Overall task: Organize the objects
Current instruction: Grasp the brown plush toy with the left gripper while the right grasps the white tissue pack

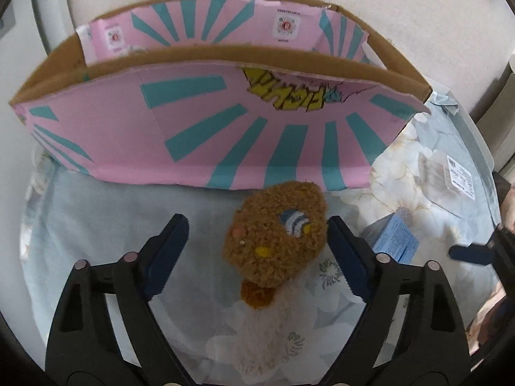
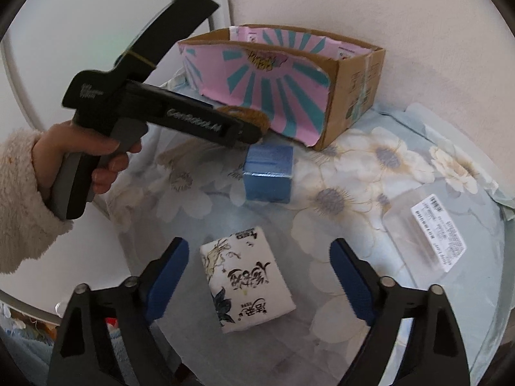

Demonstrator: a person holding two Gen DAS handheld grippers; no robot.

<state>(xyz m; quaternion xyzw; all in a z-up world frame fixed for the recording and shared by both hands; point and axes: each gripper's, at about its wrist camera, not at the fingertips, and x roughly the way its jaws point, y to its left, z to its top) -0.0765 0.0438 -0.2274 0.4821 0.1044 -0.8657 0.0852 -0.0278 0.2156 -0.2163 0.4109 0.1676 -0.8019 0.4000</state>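
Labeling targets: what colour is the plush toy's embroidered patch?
Blue and white stripes on the brown plush toy; clearest in the left wrist view.

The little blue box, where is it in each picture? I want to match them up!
Left wrist view: the blue box sits at the right, just past the right finger, beside the brown plush toy.
Right wrist view: the same box stands in the middle, between the tissue pack and the pink cardboard box.
Shared landmark: the pink cardboard box with teal rays, behind the blue box in both.
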